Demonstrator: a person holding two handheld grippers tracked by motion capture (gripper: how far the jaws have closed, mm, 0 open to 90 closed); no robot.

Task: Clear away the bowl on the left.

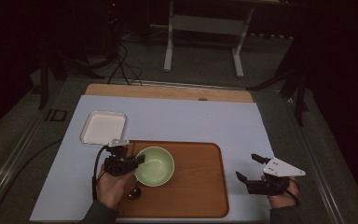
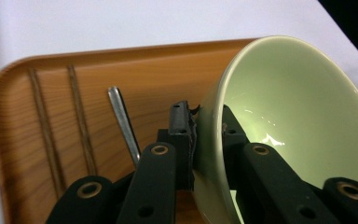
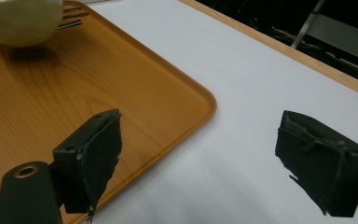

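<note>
Left gripper [image 1: 139,160] pinches the rim of a pale green bowl [image 1: 154,166], one jaw outside the wall and one inside, as the left gripper view shows closely [image 2: 196,135]. From the high view, the bowl sits over the left half of a wooden tray [image 1: 200,186], and the gripper meets it at the bowl's 9 o'clock edge. In the left gripper view the bowl [image 2: 284,116] appears tilted, its open side turned toward the right.

On the tray [image 2: 135,65] behind the jaws lie a pair of brown chopsticks [image 2: 81,126] and a metal handle [image 2: 123,123], side by side. A dark rounded thing, too dim to name, rests at the bowl's 7 o'clock in the high view.

Right gripper [image 1: 249,168] hovers with jaws spread wide and holding nothing, over the pale desk [image 1: 242,126] just past the tray's 3 o'clock edge. Its own view [image 3: 205,158] shows the tray's rounded corner [image 3: 186,93] between the jaws.

A white rectangular dish [image 1: 104,127] lies on the desk at the tray's 11 o'clock.
</note>
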